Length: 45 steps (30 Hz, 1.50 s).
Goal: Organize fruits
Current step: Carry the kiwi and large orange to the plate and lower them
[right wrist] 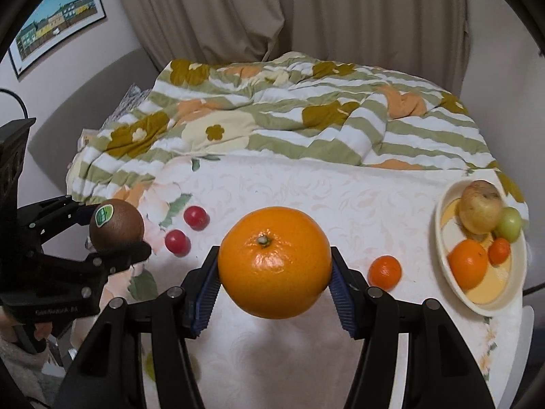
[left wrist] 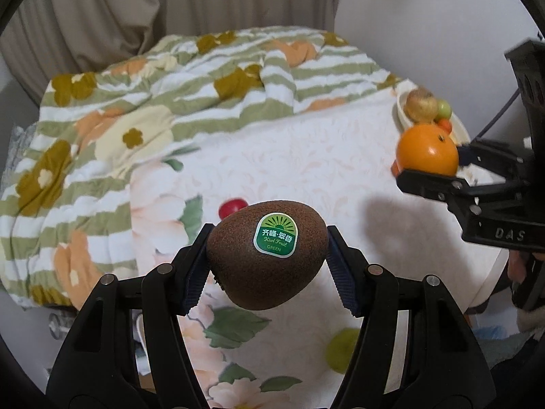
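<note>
My left gripper (left wrist: 267,260) is shut on a brown kiwi (left wrist: 245,272) with a green sticker and holds it above the white floral cloth; it also shows in the right wrist view (right wrist: 117,226). My right gripper (right wrist: 274,271) is shut on a large orange (right wrist: 274,262), held above the cloth; it shows at the right of the left wrist view (left wrist: 427,151). A cream bowl (right wrist: 442,255) at the right holds an apple (right wrist: 480,211), a green fruit (right wrist: 509,223), an orange (right wrist: 466,264) and a small mandarin (right wrist: 499,250).
Two red round fruits (right wrist: 196,217) (right wrist: 177,242) lie on the cloth left of centre. A small mandarin (right wrist: 385,271) lies next to the bowl. A green fruit (left wrist: 342,349) lies near the front edge. A striped floral quilt (right wrist: 272,119) is heaped behind.
</note>
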Each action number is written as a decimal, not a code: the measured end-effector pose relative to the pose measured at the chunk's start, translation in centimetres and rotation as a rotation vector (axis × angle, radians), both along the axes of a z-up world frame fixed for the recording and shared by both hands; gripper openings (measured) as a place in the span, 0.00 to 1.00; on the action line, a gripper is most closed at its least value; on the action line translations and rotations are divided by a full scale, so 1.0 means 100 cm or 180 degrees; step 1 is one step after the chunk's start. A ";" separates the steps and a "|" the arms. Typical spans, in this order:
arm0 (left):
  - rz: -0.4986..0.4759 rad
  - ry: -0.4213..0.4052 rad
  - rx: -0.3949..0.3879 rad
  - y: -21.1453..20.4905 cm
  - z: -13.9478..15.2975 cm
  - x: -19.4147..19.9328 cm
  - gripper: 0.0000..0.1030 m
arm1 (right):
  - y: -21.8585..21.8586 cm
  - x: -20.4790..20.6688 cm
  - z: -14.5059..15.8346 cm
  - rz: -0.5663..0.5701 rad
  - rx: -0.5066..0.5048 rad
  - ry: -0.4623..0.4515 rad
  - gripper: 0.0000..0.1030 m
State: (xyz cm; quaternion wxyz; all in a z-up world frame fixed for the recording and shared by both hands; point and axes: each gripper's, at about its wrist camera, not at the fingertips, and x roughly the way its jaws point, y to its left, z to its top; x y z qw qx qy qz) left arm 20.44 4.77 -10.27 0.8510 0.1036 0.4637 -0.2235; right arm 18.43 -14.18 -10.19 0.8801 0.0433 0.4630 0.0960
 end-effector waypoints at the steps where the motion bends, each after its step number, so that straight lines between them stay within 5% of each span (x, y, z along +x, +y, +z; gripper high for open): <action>1: 0.0003 -0.0028 -0.0014 0.000 0.004 0.000 0.68 | -0.002 -0.002 0.005 -0.0019 0.0035 -0.0013 0.54; 11: 0.0197 -0.0228 -0.0106 -0.038 0.042 -0.003 0.68 | -0.055 -0.028 0.039 -0.0117 0.0139 -0.0209 0.54; 24: 0.0372 -0.0293 -0.0270 -0.185 0.053 -0.016 0.68 | -0.198 -0.041 0.050 0.0006 -0.0055 -0.0205 0.54; 34: 0.0437 -0.0088 -0.0366 -0.271 0.035 0.006 0.68 | -0.273 -0.032 0.038 0.0087 -0.0088 -0.0105 0.54; 45: 0.0305 0.0324 -0.0368 -0.312 -0.019 0.062 0.68 | -0.297 -0.022 0.001 -0.0024 -0.0014 0.0104 0.54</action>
